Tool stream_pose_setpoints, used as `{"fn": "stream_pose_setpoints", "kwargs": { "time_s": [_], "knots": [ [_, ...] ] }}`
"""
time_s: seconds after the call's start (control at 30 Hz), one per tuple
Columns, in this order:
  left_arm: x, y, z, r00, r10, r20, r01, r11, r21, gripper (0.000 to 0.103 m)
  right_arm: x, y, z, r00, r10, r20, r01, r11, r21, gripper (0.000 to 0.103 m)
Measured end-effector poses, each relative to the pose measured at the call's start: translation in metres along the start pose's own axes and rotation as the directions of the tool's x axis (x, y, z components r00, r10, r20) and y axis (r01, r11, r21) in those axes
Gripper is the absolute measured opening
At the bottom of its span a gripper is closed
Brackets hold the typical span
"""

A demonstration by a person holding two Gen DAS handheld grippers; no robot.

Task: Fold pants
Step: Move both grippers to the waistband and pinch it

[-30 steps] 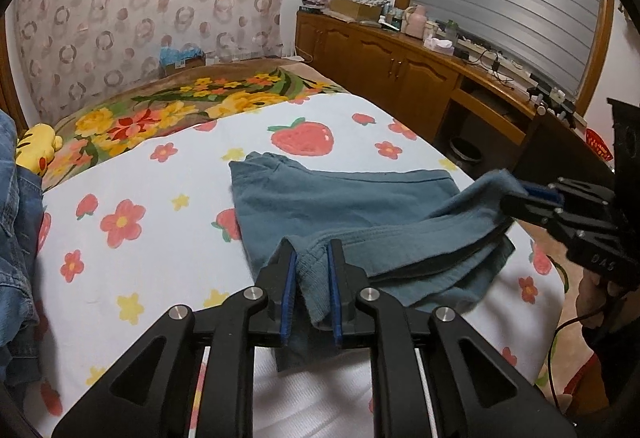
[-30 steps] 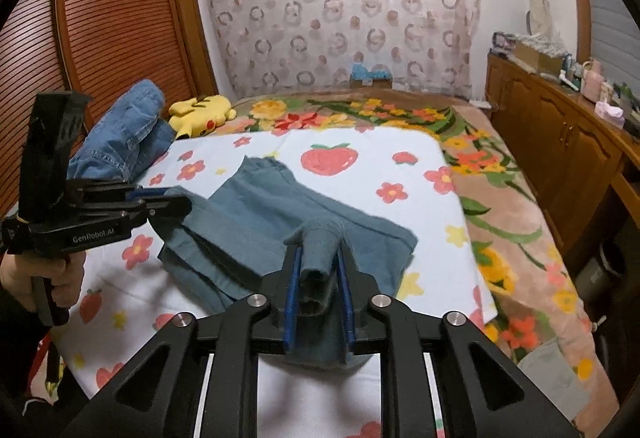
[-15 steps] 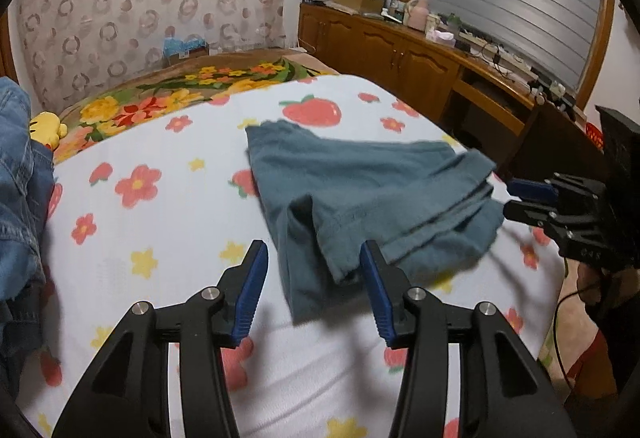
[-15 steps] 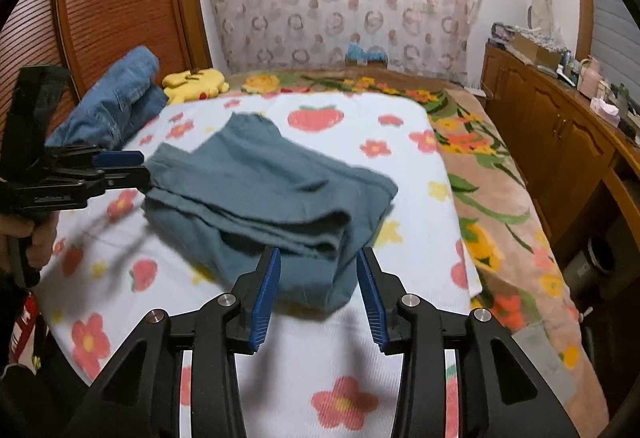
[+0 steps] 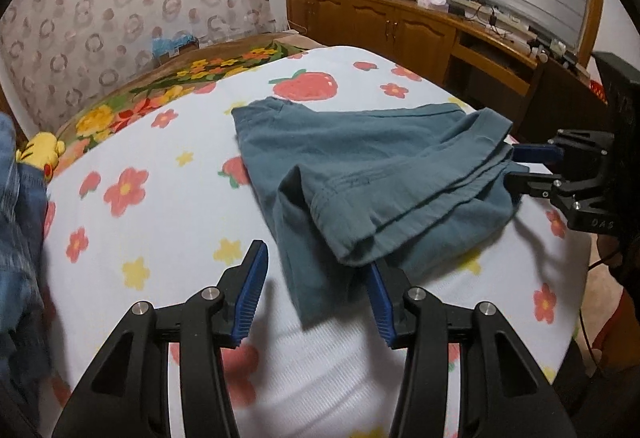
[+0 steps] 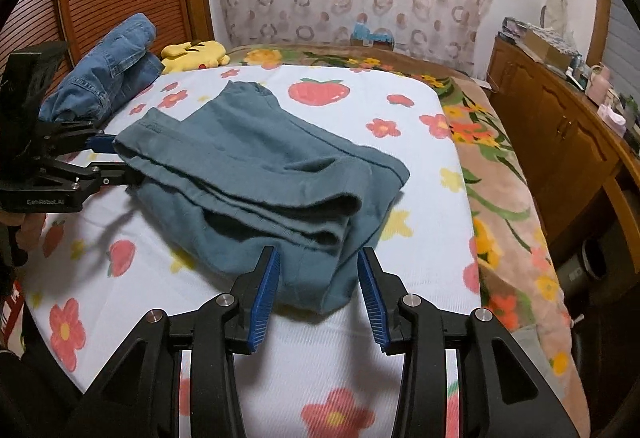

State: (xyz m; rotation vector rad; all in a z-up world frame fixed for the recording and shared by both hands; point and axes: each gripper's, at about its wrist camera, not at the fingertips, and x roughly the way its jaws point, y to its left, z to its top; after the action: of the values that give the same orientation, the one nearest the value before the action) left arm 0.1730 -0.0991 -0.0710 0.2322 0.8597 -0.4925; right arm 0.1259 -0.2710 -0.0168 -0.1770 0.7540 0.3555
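The blue-grey pants point(image 5: 372, 166) lie folded over on the flowered bedsheet point(image 5: 160, 230); they also show in the right wrist view point(image 6: 256, 166). My left gripper point(image 5: 316, 262) is open at their near edge, with the cloth's corner between the blue pads, not gripped. It also shows in the right wrist view point(image 6: 110, 158), open at the pants' left end. My right gripper point(image 6: 318, 260) is open, its pads either side of the pants' near corner. It shows in the left wrist view point(image 5: 520, 168) at the pants' right end.
A folded pile of denim jeans point(image 6: 104, 78) and a yellow plush toy point(image 6: 196, 54) lie at the head of the bed. A wooden cabinet point(image 6: 560, 134) with clutter on top runs along the bed's right side. A flowered blanket point(image 6: 500, 174) covers the bed's right edge.
Both grippers were shut on pant corners a second ago; they have opened and let the cloth drop. The pants now lie folded on the sheet, and both grippers have backed off slightly.
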Motion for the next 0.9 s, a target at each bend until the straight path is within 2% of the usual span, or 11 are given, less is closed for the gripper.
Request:
{"fn": "stream_pose_setpoints", "kwargs": {
  "time_s": [0.23,0.53,0.83,0.9],
  "knots": [
    [0.01,0.008,0.022,1.0,0.006,0.002,-0.006,1.0,0.019,0.049,0.013,-0.008,0.016,1.0,0.021,-0.013,-0.021,1.0,-0.022,0.042],
    [0.034,0.031,0.048,1.0,-0.006,-0.001,0.006,1.0,-0.026,0.049,0.035,-0.032,0.039,1.0,0.014,0.005,-0.014,1.0,0.008,0.042],
    [0.044,0.044,0.051,0.996,-0.079,0.029,0.081,0.994,-0.077,0.049,0.055,-0.044,0.048,0.997,0.076,-0.007,-0.075,0.997,0.033,0.042],
    [0.044,0.044,0.05,0.995,-0.092,0.037,0.095,0.992,-0.078,0.044,0.059,-0.048,0.051,0.997,0.08,-0.005,-0.08,0.996,0.036,0.042]
  ]
}}
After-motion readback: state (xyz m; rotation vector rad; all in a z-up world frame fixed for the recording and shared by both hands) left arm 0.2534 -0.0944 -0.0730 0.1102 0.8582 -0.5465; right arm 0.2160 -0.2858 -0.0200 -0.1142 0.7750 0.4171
